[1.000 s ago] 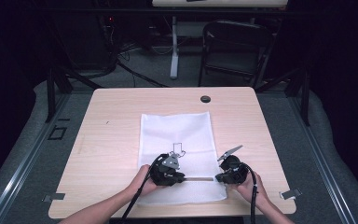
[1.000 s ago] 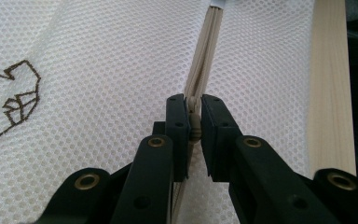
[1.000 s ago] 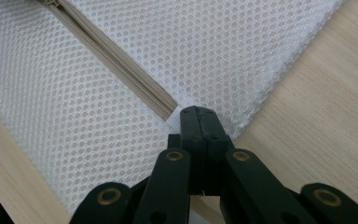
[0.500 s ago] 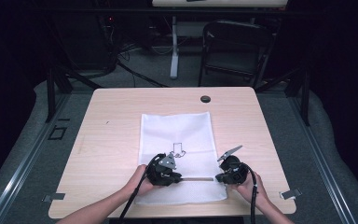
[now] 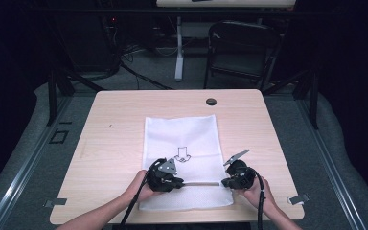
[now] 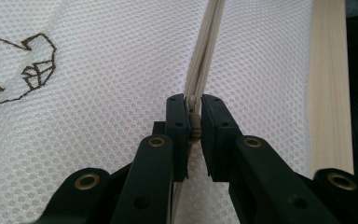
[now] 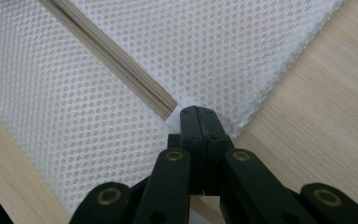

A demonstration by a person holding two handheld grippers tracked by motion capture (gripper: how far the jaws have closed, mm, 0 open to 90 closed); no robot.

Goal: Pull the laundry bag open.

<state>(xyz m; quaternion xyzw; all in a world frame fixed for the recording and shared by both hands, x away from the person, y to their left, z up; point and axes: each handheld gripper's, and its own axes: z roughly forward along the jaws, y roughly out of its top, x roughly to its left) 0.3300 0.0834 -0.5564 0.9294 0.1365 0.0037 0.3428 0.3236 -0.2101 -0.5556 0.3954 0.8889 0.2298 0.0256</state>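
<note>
A white mesh laundry bag (image 5: 184, 158) is observed lying flat on the light wooden tabletop (image 5: 110, 143), near the person's edge and roughly centred between left and right. A brown arrow-shaped emblem (image 5: 182, 154) is printed on its upper face. A beige zipper (image 5: 201, 183) is seen running across the bag's near end, between the two grippers. The left gripper (image 5: 179, 182) is held at the left end of that zipper; in the left gripper view its fingers (image 6: 177, 126) are seen clamped on the zipper pull (image 6: 194, 122), with the zipper track running away from them over the mesh. The right gripper (image 5: 224, 182) is held at the bag's right edge; in the right gripper view its fingers (image 7: 190, 122) are pressed together on the mesh just beyond the zipper's end, where the bag's edge meets bare wood. A dark round grommet (image 5: 211, 101) is noted near the far edge of the tabletop, well apart from the bag.
</note>
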